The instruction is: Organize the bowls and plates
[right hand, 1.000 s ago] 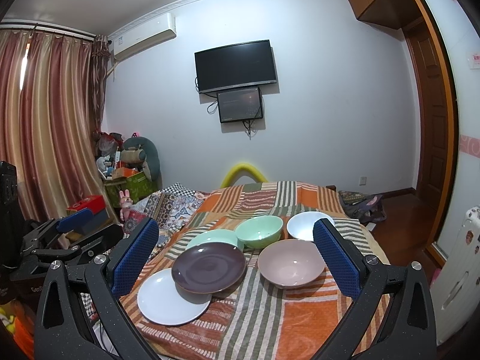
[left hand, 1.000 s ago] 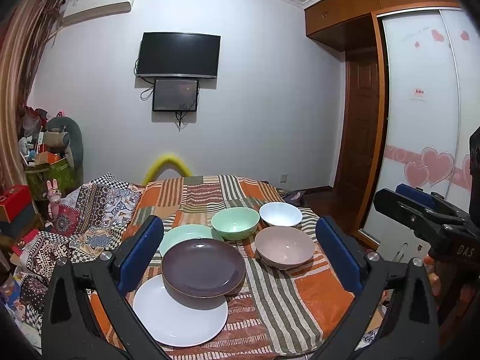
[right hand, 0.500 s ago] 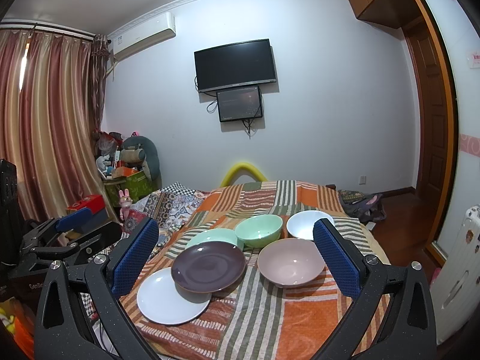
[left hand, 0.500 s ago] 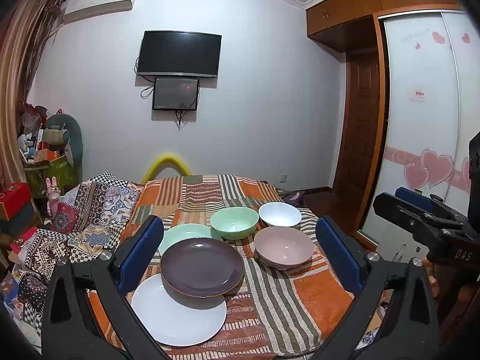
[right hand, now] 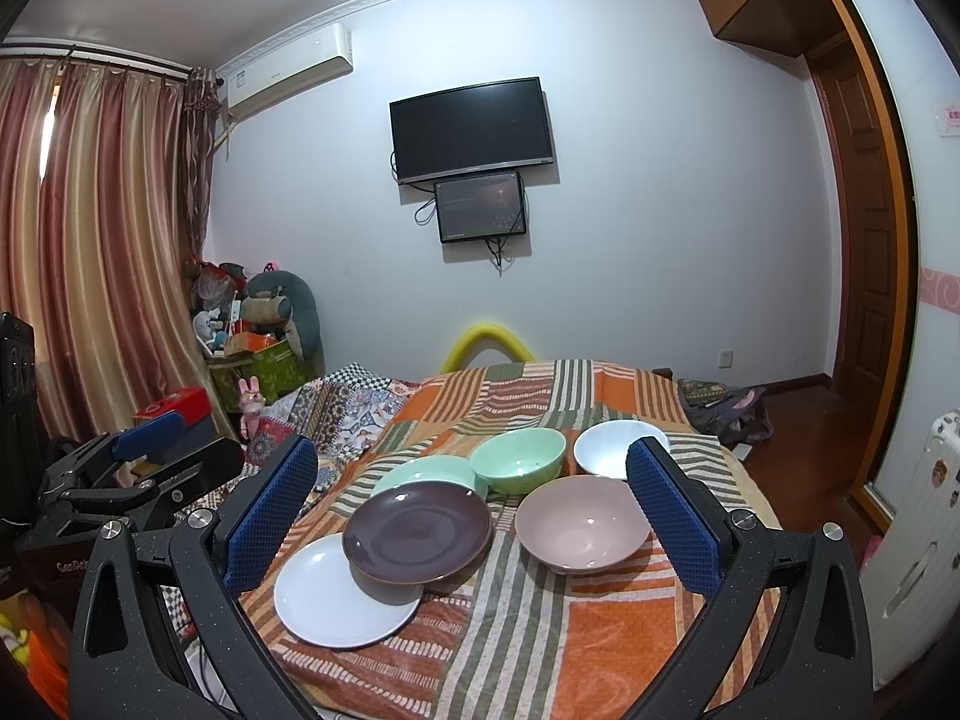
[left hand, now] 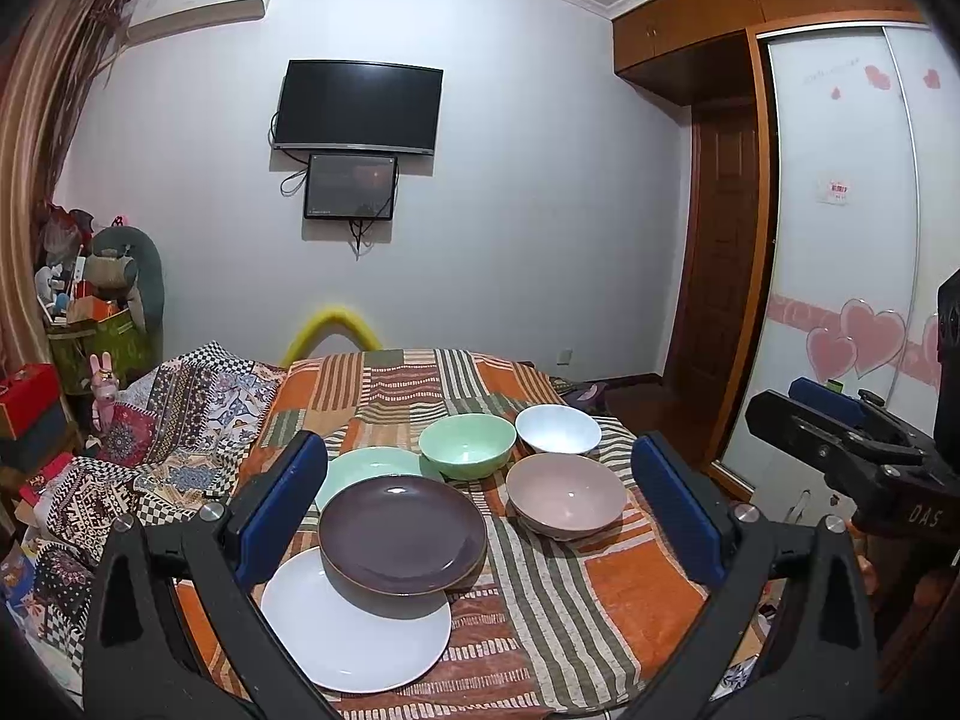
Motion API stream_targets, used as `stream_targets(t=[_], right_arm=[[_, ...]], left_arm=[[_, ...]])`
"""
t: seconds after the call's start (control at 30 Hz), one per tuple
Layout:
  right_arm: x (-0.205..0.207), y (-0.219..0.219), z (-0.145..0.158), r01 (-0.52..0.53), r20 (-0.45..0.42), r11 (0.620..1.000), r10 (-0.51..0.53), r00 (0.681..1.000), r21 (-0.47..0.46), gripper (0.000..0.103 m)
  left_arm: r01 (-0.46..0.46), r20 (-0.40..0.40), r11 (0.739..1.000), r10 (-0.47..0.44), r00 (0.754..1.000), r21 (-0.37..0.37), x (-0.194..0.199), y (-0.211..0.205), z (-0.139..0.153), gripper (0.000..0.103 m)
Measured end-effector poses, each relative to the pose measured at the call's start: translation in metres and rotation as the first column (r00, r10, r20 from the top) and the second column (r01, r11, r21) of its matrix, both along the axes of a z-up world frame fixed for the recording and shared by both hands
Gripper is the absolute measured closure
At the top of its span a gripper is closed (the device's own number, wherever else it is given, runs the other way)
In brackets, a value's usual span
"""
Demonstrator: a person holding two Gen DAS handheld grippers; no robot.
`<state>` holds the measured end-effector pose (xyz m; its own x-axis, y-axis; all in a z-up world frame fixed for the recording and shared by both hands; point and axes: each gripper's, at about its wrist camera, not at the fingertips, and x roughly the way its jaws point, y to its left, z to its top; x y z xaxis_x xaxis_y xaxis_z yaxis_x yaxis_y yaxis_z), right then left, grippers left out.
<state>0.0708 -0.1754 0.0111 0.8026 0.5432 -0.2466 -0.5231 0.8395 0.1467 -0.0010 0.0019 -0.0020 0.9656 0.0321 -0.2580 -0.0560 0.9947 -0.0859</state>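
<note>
- Left gripper (left hand: 480, 510): jaws spread wide, nothing held, raised short of the near table edge.
- Right gripper (right hand: 471, 513): likewise spread wide and empty, hovering at the same near edge; also visible at 3 o'clock in the left wrist view.
- Brown plate (left hand: 402, 534): between the left gripper's pads in view, tilted, propped on the two plates beneath.
- White plate (left hand: 354, 630): at 6 o'clock of the brown plate, flat on the striped cloth (left hand: 600, 588), partly covered.
- Green plate (left hand: 360, 468): at 11 o'clock of the brown plate, mostly hidden.
- Pink bowl (left hand: 564, 504): at 3 o'clock of the brown plate, apart from it.
- Green bowl (left hand: 468, 444) and white bowl (left hand: 558, 429): side by side at 12 o'clock of the pink bowl.
- Handling, judged: glazed, rigid, breakable ware; probably slick under the pads. Best taken at the rim, one pad over and one under; raised edge of the brown plate most accessible. Soft cloth likely to yield under pressure.
</note>
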Motion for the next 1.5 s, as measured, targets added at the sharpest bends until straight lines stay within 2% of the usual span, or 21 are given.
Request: stream_targets(t=[0.4, 0.57, 0.77, 0.83, 0.9, 0.97, 1.07, 1.2, 1.27, 1.37, 1.43, 1.5], right_arm=[[0.007, 0.005, -0.009, -0.001, -0.028, 1.0, 0.001, 1.0, -0.01, 0.0], [0.019, 0.014, -0.019, -0.015, -0.066, 1.0, 0.014, 0.998, -0.02, 0.0], [0.035, 0.037, -0.044, -0.06, -0.138, 0.996, 0.051, 0.989, -0.061, 0.0], [0.042, 0.046, -0.055, -0.079, -0.169, 0.994, 0.065, 0.983, -0.074, 0.002], [0.049, 0.055, -0.063, -0.094, -0.198, 0.992, 0.075, 0.977, -0.089, 0.009], [0.058, 0.064, -0.074, -0.112, -0.235, 0.988, 0.086, 0.968, -0.101, 0.011], [0.07, 0.073, -0.086, -0.13, -0.279, 0.985, 0.096, 0.956, -0.109, 0.02], [0.087, 0.082, -0.101, -0.145, -0.337, 0.982, 0.097, 0.936, -0.119, 0.028], [0.097, 0.088, -0.11, -0.148, -0.365, 0.981, 0.093, 0.926, -0.126, 0.031], [0.11, 0.094, -0.121, -0.153, -0.399, 0.98, 0.09, 0.912, -0.13, 0.037], [0.12, 0.1, -0.131, -0.154, -0.429, 0.979, 0.082, 0.9, -0.136, 0.04], [0.125, 0.104, -0.139, -0.153, -0.449, 0.978, 0.075, 0.89, -0.139, 0.041]], left_arm=[[0.003, -0.029, 1.0, -0.004, 1.0, -0.01, 0.008, 0.009, -0.006, 0.0], [-0.001, -0.112, 0.999, -0.004, 0.994, -0.044, 0.027, 0.031, -0.023, 0.0], [-0.065, -0.214, 0.998, 0.058, 0.975, -0.025, 0.049, 0.067, -0.052, 0.001], [-0.085, -0.238, 0.996, 0.08, 0.968, -0.012, 0.055, 0.078, -0.061, 0.005], [-0.098, -0.273, 0.995, 0.092, 0.958, -0.009, 0.064, 0.093, -0.07, 0.012], [-0.1, -0.309, 0.995, 0.086, 0.947, -0.029, 0.075, 0.108, -0.079, 0.017], [-0.111, -0.364, 0.992, 0.081, 0.928, -0.063, 0.092, 0.13, -0.096, 0.023], [-0.12, -0.433, 0.99, 0.079, 0.898, -0.068, 0.115, 0.147, -0.12, 0.033], [-0.117, -0.46, 0.99, 0.067, 0.885, -0.08, 0.125, 0.154, -0.132, 0.036], [-0.109, -0.496, 0.987, 0.037, 0.868, -0.117, 0.144, 0.166, -0.148, 0.044], [-0.1, -0.513, 0.986, 0.016, 0.858, -0.136, 0.153, 0.171, -0.157, 0.054], [-0.086, -0.531, 0.985, -0.006, 0.848, -0.148, 0.164, 0.174, -0.165, 0.057]])
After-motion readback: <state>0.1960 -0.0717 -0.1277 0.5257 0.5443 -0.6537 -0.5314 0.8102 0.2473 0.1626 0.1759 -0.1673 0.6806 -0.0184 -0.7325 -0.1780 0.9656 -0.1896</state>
